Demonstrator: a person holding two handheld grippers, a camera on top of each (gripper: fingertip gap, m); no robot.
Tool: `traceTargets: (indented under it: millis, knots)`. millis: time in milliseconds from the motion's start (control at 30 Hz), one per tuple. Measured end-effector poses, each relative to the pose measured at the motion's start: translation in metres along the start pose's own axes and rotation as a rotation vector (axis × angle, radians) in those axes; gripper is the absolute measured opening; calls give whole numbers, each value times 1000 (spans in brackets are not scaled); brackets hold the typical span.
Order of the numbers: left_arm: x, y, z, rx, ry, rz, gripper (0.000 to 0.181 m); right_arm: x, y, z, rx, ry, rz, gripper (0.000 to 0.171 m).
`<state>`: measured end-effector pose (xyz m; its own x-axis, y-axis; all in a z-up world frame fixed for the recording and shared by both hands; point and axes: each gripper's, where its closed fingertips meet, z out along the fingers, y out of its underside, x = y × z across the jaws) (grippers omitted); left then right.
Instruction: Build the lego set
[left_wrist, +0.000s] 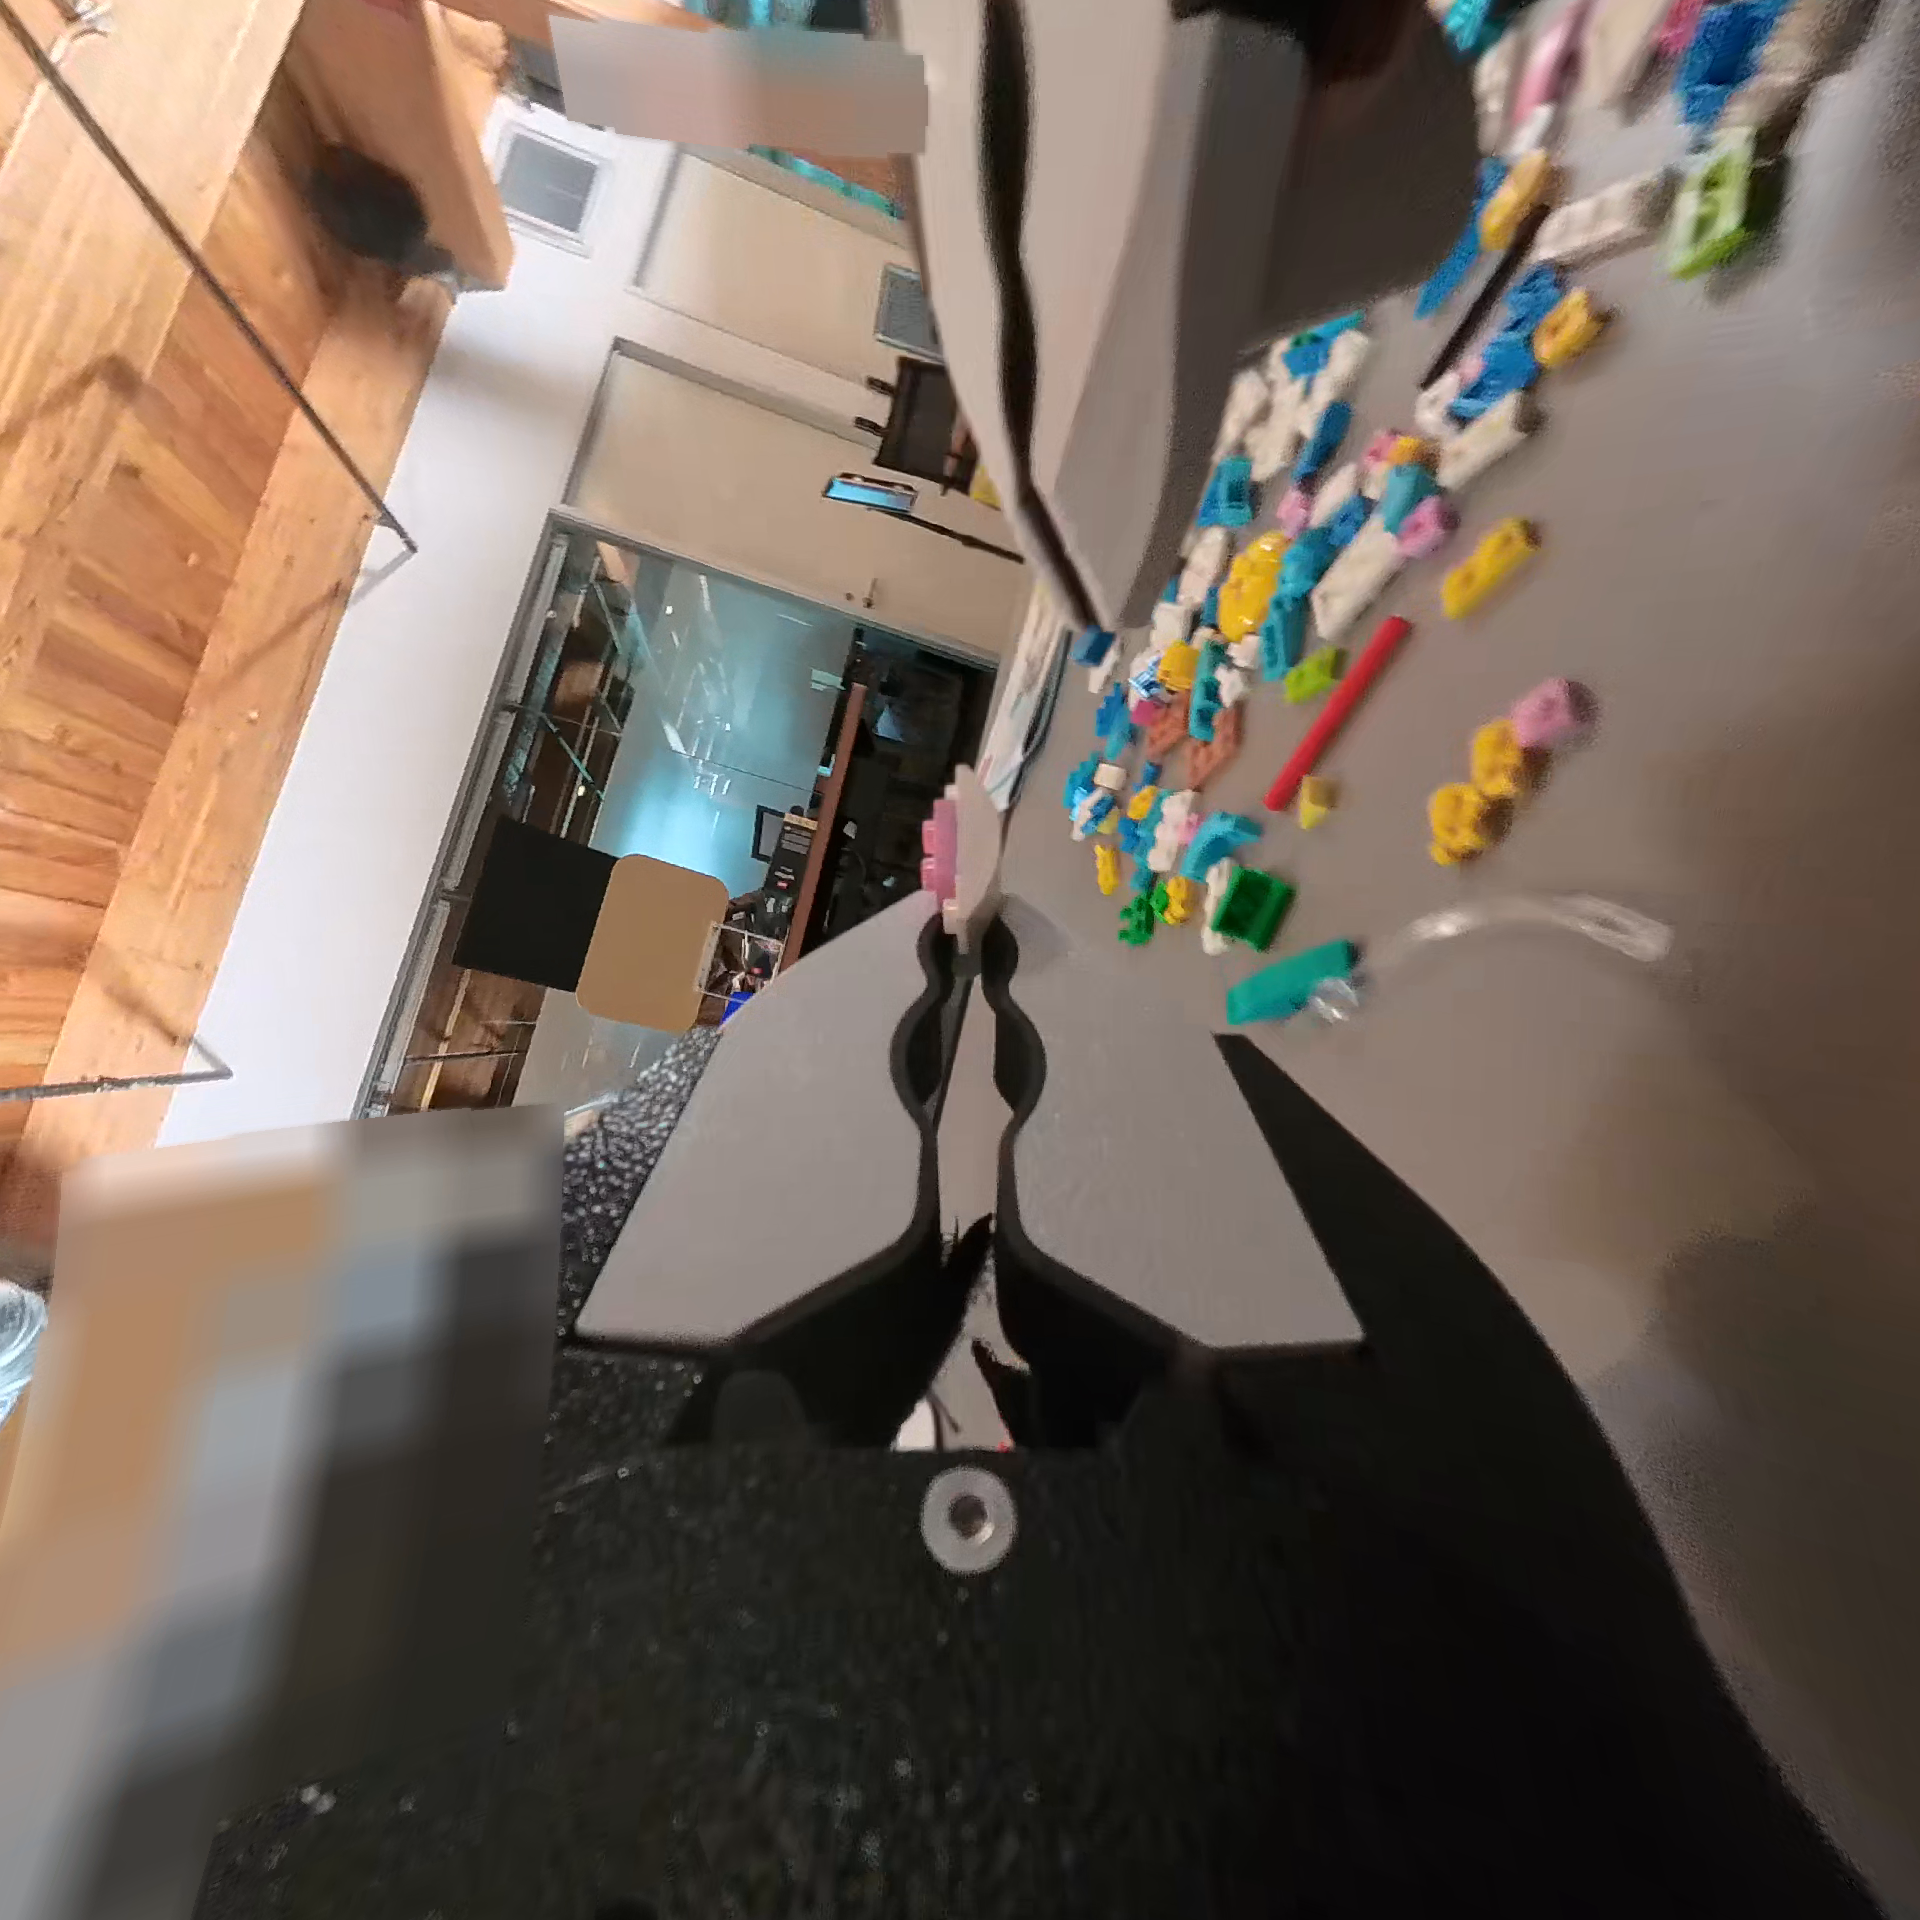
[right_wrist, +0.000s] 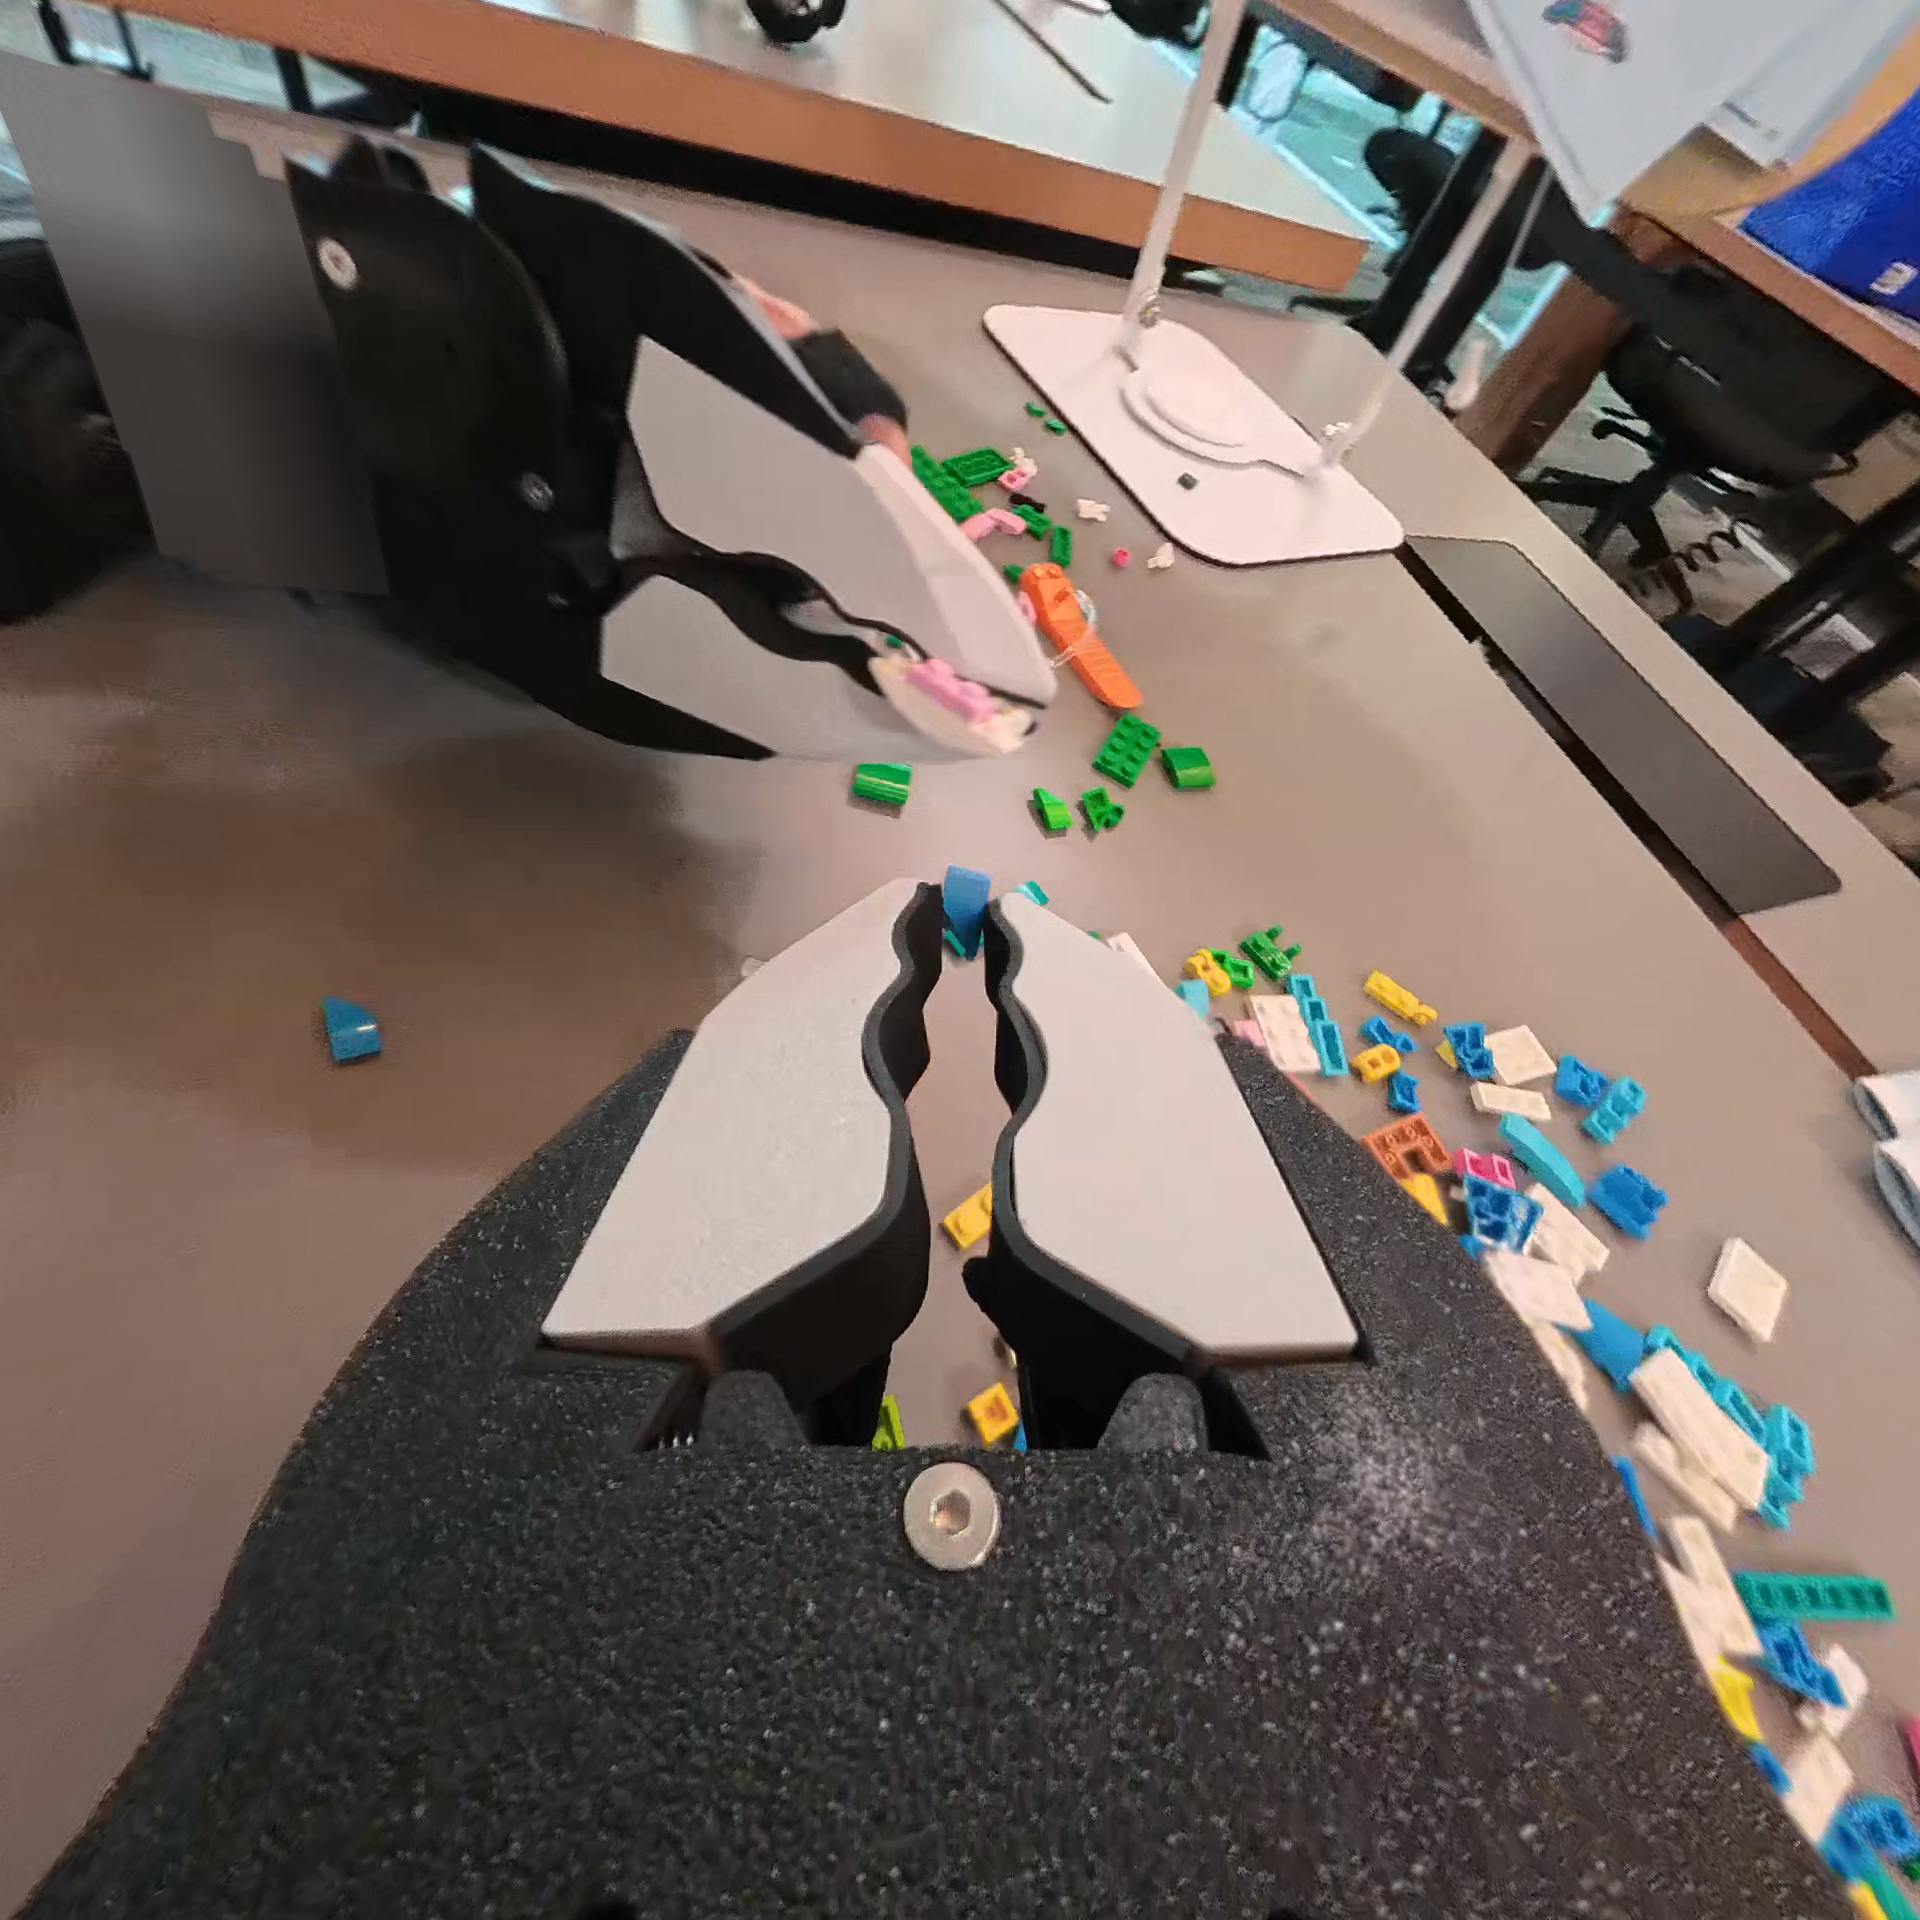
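My left gripper (left_wrist: 966, 935) is shut on a small white plate with pink pieces on it (left_wrist: 961, 852), held in the air and rolled on its side. It also shows in the right wrist view (right_wrist: 966, 717), with the white and pink piece (right_wrist: 951, 696) at its tips. My right gripper (right_wrist: 964, 914) is shut on a small blue curved brick (right_wrist: 964, 902), held above the grey table (right_wrist: 416, 883) below the left gripper. The right gripper's fingers (left_wrist: 1122, 312) fill the top of the left wrist view.
Loose bricks lie in a heap (right_wrist: 1558, 1195) at the right. Green pieces (right_wrist: 1127, 748) and an orange brick separator (right_wrist: 1081, 644) lie farther back. One blue slope brick (right_wrist: 351, 1031) sits alone at the left. A white stand base (right_wrist: 1195, 436) stands behind. A red rod (left_wrist: 1340, 712) lies among the bricks.
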<state>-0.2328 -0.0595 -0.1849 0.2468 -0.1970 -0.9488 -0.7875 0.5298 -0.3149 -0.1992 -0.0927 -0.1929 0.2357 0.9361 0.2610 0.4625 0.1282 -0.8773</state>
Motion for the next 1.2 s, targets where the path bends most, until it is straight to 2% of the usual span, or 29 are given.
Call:
traceTargets:
  millis: [133,267,433,567,767,967,1200]
  knots:
    - [-3,-5,14,56,-16,-29,4,7,3,-3,-9,66,-4,7]
    - [3,-16,5,159,48,-88,4,-2,6,1,-28,71,-44,7]
    - [3,-21,-2,226,102,-243,4,-10,20,11,-90,42,-40,7]
    - [2,-19,-3,248,133,-324,4,-9,12,7,-64,56,-36,7]
    - [5,-22,-3,256,145,-312,4,1,5,-1,-42,122,-76,7]
    - [7,-21,-2,251,156,-310,4,10,-3,-9,-26,250,-232,7]
    - [11,-25,-3,253,165,-275,4,9,-9,-11,-3,260,-234,7]
